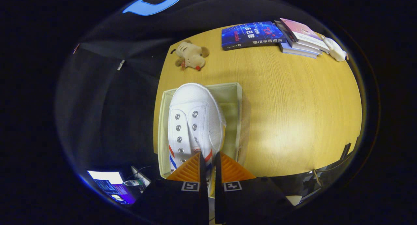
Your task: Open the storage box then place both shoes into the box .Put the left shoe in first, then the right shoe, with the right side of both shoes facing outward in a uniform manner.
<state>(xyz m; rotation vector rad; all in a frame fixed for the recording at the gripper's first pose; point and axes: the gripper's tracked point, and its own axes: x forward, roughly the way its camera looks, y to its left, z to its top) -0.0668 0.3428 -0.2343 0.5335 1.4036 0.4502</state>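
Fingers (208, 163) clamping shoe (194, 120) over box (233, 97)

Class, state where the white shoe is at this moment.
In the gripper view, the white shoe hangs over the open storage box on the wooden table, its heel pinched by the gripper.

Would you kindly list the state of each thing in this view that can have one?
gripper: fingers nearly closed, pinching the heel edge of the white shoe
white shoe: held over the open box, toe pointing away, unlaced
storage box: open, on the table
blue book: closed, lying flat
book stack: closed, piled
plush toy: lying on the table
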